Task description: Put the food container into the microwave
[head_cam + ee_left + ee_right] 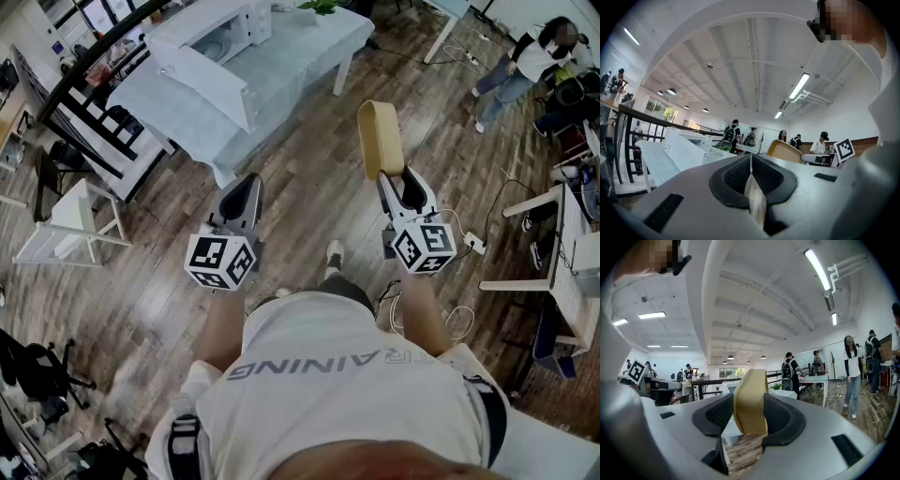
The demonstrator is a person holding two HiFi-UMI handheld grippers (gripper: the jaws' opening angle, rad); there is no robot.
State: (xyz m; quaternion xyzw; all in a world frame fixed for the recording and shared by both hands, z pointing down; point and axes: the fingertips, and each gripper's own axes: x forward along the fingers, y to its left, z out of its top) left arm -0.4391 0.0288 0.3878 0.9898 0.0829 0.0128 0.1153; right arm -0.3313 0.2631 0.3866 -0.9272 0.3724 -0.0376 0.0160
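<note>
Food container (380, 139) carried.
Right gripper (400, 185) clamps it; left gripper (241, 194) jaws pressed together, empty; microwave (211, 42) at upper left.

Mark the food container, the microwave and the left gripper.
food container (380, 141): head view, middle of its tan side.
microwave (249, 21): head view, white casing.
left gripper (244, 183): head view, between its fingertips.

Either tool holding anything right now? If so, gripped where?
The right tool is clamped on the tan food container by its near end, and the rest sticks out ahead of the jaws. The left tool is shut on nothing.
</note>
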